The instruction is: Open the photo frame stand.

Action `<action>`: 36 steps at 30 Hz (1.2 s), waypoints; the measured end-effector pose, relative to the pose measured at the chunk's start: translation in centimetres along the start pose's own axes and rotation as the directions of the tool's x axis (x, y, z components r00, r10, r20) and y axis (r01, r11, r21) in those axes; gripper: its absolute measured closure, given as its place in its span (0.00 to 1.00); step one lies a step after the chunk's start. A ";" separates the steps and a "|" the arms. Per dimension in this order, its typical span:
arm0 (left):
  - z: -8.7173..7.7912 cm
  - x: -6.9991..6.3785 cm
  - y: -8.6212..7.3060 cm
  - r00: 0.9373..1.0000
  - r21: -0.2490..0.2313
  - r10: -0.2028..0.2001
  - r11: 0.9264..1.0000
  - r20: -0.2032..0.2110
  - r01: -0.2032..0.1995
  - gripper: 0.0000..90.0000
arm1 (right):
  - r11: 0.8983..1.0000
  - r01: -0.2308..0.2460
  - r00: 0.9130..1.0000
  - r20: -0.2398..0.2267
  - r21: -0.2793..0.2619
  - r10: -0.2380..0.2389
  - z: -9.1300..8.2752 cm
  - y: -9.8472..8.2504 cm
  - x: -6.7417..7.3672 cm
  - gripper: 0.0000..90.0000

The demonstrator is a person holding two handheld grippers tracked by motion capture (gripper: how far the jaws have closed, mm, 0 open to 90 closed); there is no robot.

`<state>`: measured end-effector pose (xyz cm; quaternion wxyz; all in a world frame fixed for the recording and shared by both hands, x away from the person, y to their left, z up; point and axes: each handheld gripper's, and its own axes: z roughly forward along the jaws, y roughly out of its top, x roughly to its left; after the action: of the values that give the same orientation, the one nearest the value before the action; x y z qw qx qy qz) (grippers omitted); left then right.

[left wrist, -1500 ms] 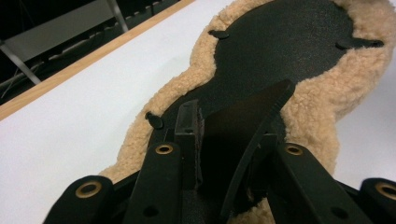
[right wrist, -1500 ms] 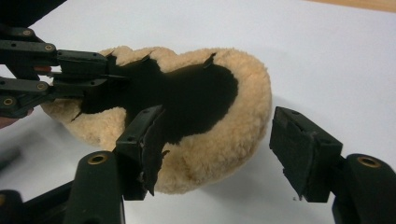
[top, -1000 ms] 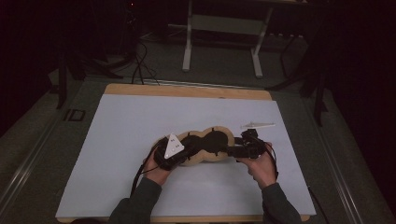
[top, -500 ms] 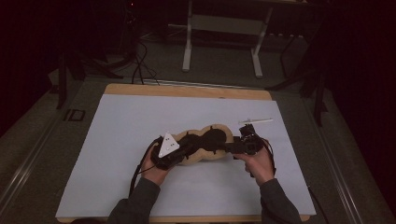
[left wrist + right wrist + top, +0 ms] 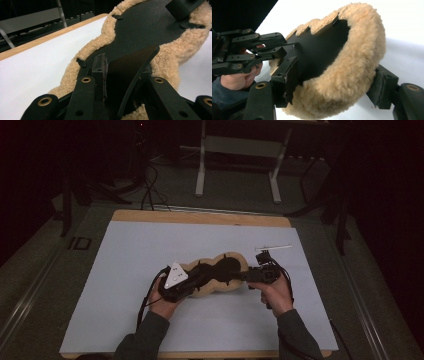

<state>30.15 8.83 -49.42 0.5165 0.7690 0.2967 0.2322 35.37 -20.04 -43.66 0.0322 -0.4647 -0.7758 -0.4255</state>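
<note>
A peanut-shaped pad (image 5: 235,257), tan fleece around a black inner face, lies on the white sheet (image 5: 150,250) in the middle of the table. My left gripper (image 5: 202,276) grips its left end. In the left gripper view its jaws (image 5: 125,71) pinch the pad (image 5: 140,30), and a black flap (image 5: 135,62) buckles up between them. My right gripper (image 5: 247,276) has the right end. Its jaws have just been closing, and in the right gripper view (image 5: 335,82) one pad presses the black inside and the other the fleece (image 5: 352,57). The left gripper (image 5: 284,46) shows there too.
A thin white stick-like tool (image 5: 272,248) lies on the sheet just beyond the right gripper. The wooden table edge (image 5: 200,217) runs along the back. Beyond it are a metal stand (image 5: 235,145) and floor cables (image 5: 145,190).
</note>
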 end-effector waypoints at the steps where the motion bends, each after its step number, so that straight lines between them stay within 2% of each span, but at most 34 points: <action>1: 0.0 0.0 0.0 1.000 0.001 -0.002 1.000 -0.001 0.002 0.78 | 1.000 -0.001 1.000 -0.002 0.002 0.001 0.0 0.0 0.0 0.37; 10: -0.5 -0.1 0.0 1.000 0.008 -0.026 1.000 0.018 0.025 0.72 | 1.000 -0.018 0.999 -0.036 0.000 0.018 -0.3 0.1 -0.2 0.45; 16: -0.9 -0.3 0.1 1.000 0.018 -0.009 1.000 0.011 0.009 0.69 | 1.000 -0.020 0.997 -0.071 -0.002 0.020 -0.6 0.2 -0.2 0.50; 23: -1.4 -0.4 -0.1 1.000 0.050 -0.010 0.999 0.018 0.009 0.60 | 1.000 -0.012 0.996 -0.086 0.001 0.012 -0.7 0.3 -0.2 0.55; 31: -2.7 -0.1 -0.6 0.997 0.066 -0.006 0.998 0.073 0.001 0.51 | 1.000 -0.019 0.995 -0.100 -0.003 0.018 -0.7 0.3 -0.4 0.60; 36: -3.4 0.2 -1.2 0.994 0.095 -0.002 0.995 0.111 -0.009 0.50 | 1.000 -0.002 0.996 -0.089 0.005 0.002 -0.7 0.3 -0.4 0.62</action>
<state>27.76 11.57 -49.28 0.4942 0.8050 0.2772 0.1756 35.60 -20.69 -43.20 0.0684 -0.4459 -0.7742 -0.4439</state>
